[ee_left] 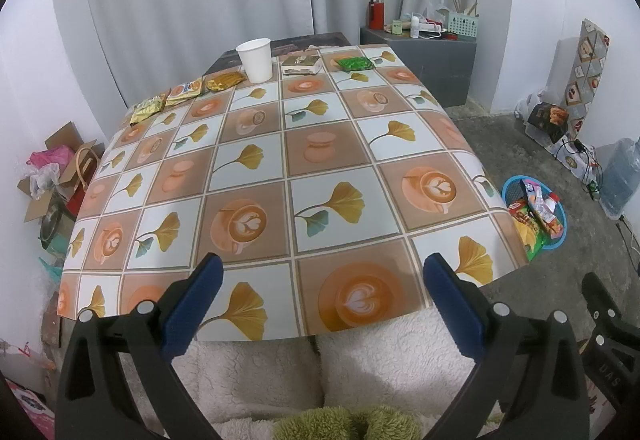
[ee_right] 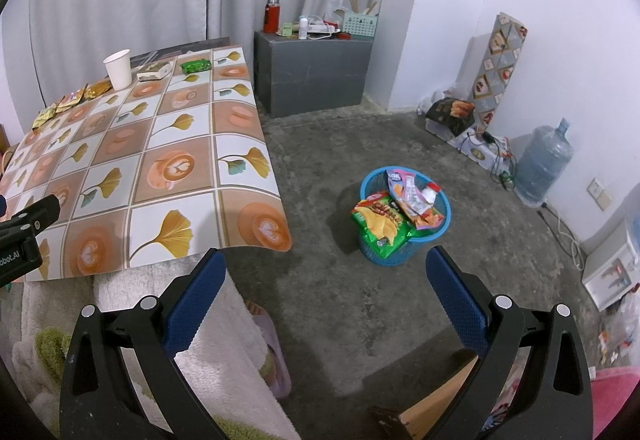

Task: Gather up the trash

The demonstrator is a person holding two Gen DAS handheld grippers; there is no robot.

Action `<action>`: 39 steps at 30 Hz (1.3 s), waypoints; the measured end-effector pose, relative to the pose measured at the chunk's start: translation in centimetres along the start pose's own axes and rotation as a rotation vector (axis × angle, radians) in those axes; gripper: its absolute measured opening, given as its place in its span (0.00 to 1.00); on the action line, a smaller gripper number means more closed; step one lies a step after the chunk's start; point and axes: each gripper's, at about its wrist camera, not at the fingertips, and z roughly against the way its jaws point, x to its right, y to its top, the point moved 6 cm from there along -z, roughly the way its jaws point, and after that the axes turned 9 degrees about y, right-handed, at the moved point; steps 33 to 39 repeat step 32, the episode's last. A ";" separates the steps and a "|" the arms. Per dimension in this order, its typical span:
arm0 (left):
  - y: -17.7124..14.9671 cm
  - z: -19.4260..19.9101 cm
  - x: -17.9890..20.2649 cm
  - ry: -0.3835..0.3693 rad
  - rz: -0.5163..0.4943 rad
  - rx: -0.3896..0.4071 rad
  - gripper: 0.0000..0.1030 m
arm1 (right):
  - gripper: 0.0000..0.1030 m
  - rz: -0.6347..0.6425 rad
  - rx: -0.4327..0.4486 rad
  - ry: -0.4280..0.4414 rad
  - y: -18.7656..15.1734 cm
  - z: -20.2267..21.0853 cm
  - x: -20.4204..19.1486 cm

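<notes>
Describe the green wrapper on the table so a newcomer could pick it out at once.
Start at the table with the coffee-and-leaf patterned cloth and look along its far edge, where the trash lies in a row. Past the white paper cup and the pale flat packet, the small bright green wrapper ends the row, alone in that colour.

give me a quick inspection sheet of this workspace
surface: table under a ginkgo and latte print cover, near part bare
job's things: paper cup, green packet, boxy packet and three wrappers along the far edge; blue basket on the floor to the right, already full of snack bags
clutter: cardboard boxes on the left floor
grippers: left gripper and right gripper both with jaws apart, holding nothing
cables: cords by the water jug
surroundings: grey curtain, grey cabinet with a red flask
</notes>
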 end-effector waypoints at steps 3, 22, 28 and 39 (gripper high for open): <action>0.0 0.0 0.0 0.000 -0.001 0.000 0.95 | 0.93 0.000 0.000 0.000 0.0 0.0 0.0; 0.1 0.0 0.0 0.002 0.000 0.003 0.95 | 0.93 0.001 0.002 0.003 0.1 -0.1 0.1; 0.3 0.1 0.0 -0.002 -0.007 0.007 0.95 | 0.93 0.001 0.002 0.001 0.0 -0.1 0.0; 0.6 0.0 -0.2 -0.004 -0.007 0.008 0.95 | 0.93 -0.001 0.002 -0.001 0.1 -0.1 -0.1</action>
